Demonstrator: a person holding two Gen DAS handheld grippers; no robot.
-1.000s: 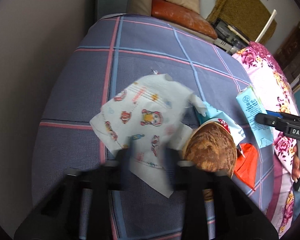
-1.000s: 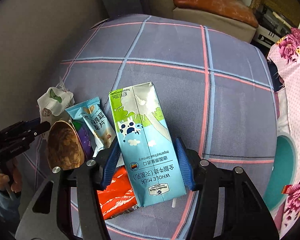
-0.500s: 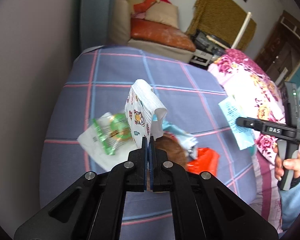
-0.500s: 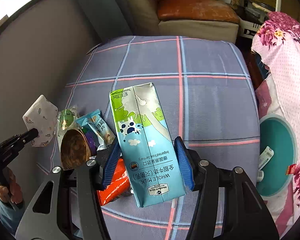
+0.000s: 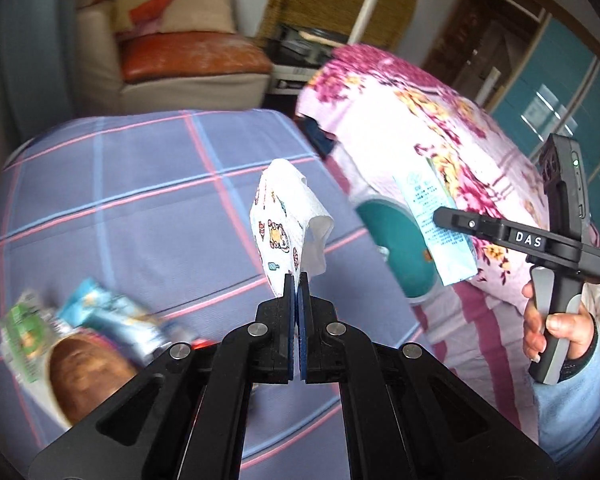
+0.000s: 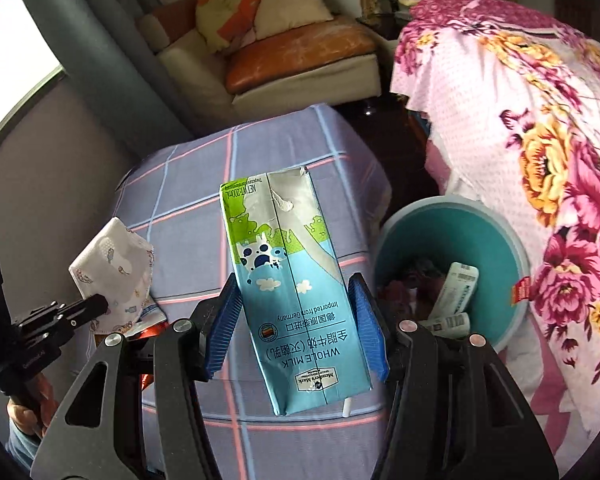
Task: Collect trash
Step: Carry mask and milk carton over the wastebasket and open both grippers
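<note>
left gripper [image 5: 297, 280] jaws clenched on printed face mask [image 5: 286, 224], held above checked desk [image 5: 140, 200] | right gripper [image 6: 296, 312] jaws grasping milk carton [image 6: 288, 280] in the air | teal trash bin [image 6: 500, 224] beside desk, wrappers inside | snack wrappers [image 5: 112, 320] lying on desk

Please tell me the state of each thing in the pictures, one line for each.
left gripper: shut on mask
mask: lifted off the table
right gripper: shut on carton
carton: held, upside down
bin: open, trash inside
wrappers: lying on the table, blurred
</note>
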